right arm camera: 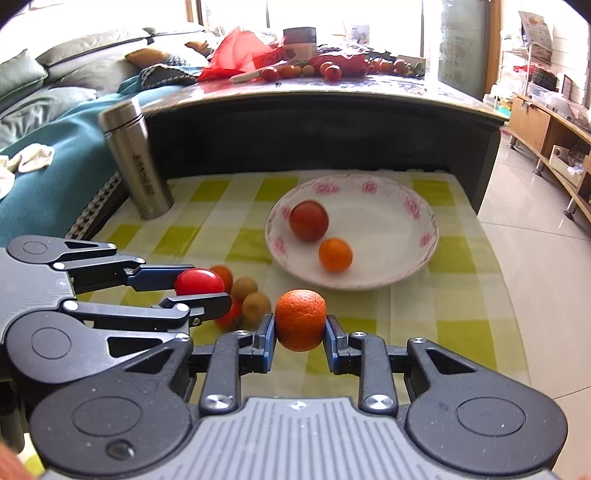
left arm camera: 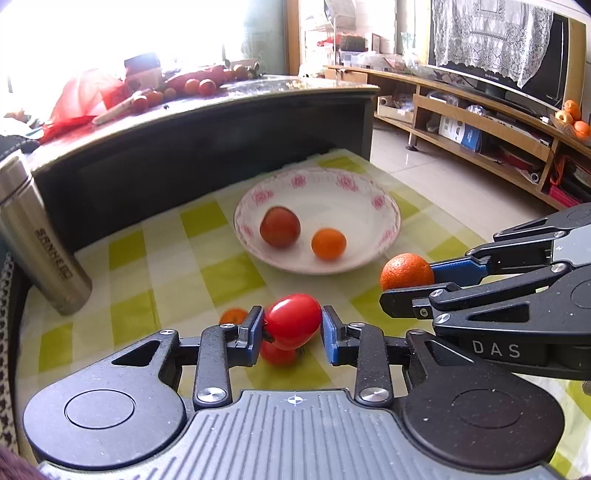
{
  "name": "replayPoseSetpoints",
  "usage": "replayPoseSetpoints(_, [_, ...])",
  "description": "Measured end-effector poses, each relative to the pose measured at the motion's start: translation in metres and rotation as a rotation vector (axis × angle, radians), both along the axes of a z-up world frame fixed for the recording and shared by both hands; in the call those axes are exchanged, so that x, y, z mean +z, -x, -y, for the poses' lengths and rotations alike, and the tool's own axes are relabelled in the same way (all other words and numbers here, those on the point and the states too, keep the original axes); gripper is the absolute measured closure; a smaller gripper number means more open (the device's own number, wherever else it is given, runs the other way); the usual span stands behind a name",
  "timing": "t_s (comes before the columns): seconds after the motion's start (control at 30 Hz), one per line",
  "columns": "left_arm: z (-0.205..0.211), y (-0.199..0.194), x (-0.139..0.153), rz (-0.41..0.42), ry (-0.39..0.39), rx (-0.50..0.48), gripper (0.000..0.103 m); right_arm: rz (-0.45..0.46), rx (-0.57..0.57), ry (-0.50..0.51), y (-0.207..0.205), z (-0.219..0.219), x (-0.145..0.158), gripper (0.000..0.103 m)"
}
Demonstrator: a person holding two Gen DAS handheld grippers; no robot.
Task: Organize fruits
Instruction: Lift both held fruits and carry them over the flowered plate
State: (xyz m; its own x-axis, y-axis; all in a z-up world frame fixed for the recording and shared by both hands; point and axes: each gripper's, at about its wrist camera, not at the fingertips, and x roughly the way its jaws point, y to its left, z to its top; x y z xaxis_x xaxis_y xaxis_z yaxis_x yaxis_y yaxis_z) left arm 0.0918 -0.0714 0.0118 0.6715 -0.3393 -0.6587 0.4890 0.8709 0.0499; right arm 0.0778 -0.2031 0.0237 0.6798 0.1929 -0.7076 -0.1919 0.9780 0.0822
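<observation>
You are mid-carry: your left gripper (left arm camera: 292, 325) clamps a red tomato (left arm camera: 293, 320) and your right gripper (right arm camera: 300, 326) pinches a small orange (right arm camera: 300, 319), both just short of the flowered bowl (right arm camera: 417, 266), which already holds a dark tomato (right arm camera: 308, 220) and a kumquat (right arm camera: 335, 254). Next, I judge, bring each over the bowl and release low. The right gripper's housing reads "DAS"; the steel flask (right arm camera: 138, 166) left of the bowl carries lettering I can't read.

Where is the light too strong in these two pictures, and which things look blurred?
Left wrist view: the window is blown out white at top left; the two fruits in the bowl look soft, while the held tomato is sharp. Right wrist view: windows glare along the top; the flask is smeared, straight edges bend.
</observation>
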Motion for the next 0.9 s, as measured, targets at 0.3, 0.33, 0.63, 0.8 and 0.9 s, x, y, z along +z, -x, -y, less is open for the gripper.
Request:
replayPoseSetpoints(0.3, [0.012,-0.022,0.005,0.012,0.006,0.001,0.064,0.024,-0.038,-0.004,-0.024,0.011,0.008,0.070])
replayPoseSetpoints(0.33, [0.013,-0.025,0.005,0.014,0.002,0.000,0.064,0.028,-0.042,-0.001,-0.027,0.011,0.009,0.070])
replayPoseSetpoints(0.63, [0.033,-0.057,0.009,0.046,-0.018,-0.006,0.064,0.041,-0.089,-0.021,-0.062,0.029,0.010,0.070])
replayPoseSetpoints(0.8, [0.047,-0.077,0.004,0.052,-0.038,-0.015,0.064,0.038,-0.108,-0.020,-0.082,0.040,0.003,0.070])
replayPoseSetpoints(0.9, [0.053,-0.088,0.000,0.051,-0.050,-0.018,0.064,0.033,-0.108,-0.020,-0.094,0.046,-0.002,0.070])
